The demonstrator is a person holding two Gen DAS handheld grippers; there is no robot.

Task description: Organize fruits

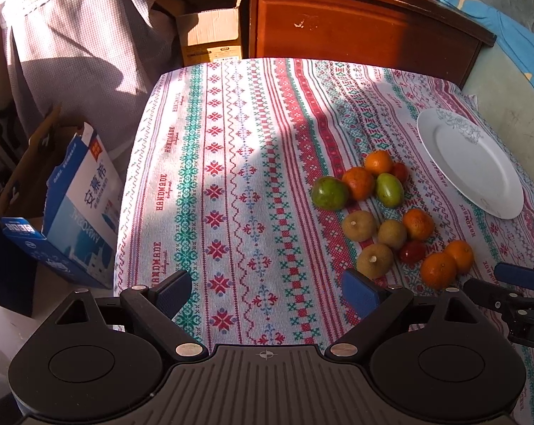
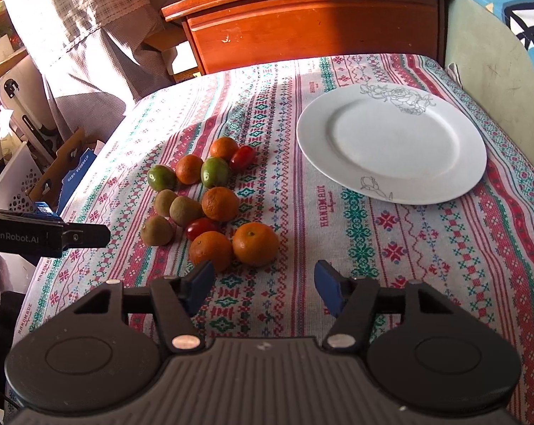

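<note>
You hold two grippers low over a table covered with a patterned cloth (image 2: 390,233). The fruit pile (image 2: 210,198) lies loose on the cloth just left of the white plate (image 2: 390,141), not touching it: oranges (image 2: 255,243), green fruits (image 2: 214,171), brown kiwis (image 2: 184,209) and small red tomatoes (image 2: 242,157), packed close together. Nothing sits on the plate. Your right gripper (image 2: 263,285) hangs just short of the pile's near edge, fingers spread apart and holding nothing. Your left gripper (image 1: 267,292) hangs left of the pile, farther from the plate, fingers spread wide and likewise holding nothing.
</note>
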